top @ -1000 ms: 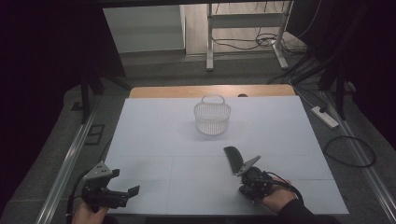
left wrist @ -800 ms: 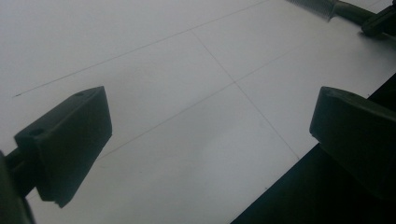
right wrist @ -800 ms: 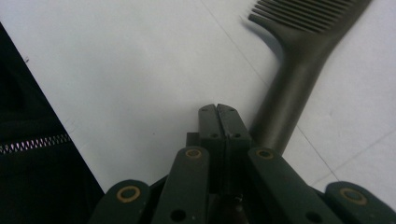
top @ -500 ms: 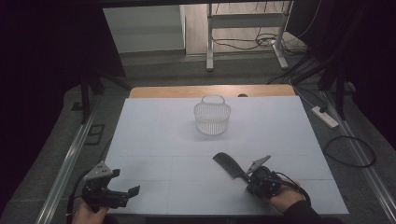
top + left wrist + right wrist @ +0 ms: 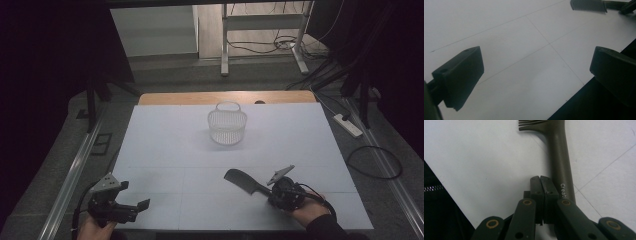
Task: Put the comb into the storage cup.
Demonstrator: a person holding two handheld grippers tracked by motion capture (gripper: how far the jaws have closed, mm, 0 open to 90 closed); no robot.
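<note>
High view: both tongs low at the near edge of the white surface [image 5: 165, 150].

Right tongs [image 5: 540, 180] are pressed together with nothing between; the dark slotted spatula [image 5: 245, 181] lies flat just beside them, handle alongside the jaws. Left tongs [image 5: 142, 205] stand wide and bare, well apart. Wire basket [image 5: 227, 124] sits farther back.

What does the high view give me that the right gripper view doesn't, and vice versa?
High view: the wire basket at the far side of the table, and the left tool. Right gripper view: white lettering on the handle, which runs beside the right tool, its jaws shut. Both: the dark slotted spatula on the white surface.
</note>
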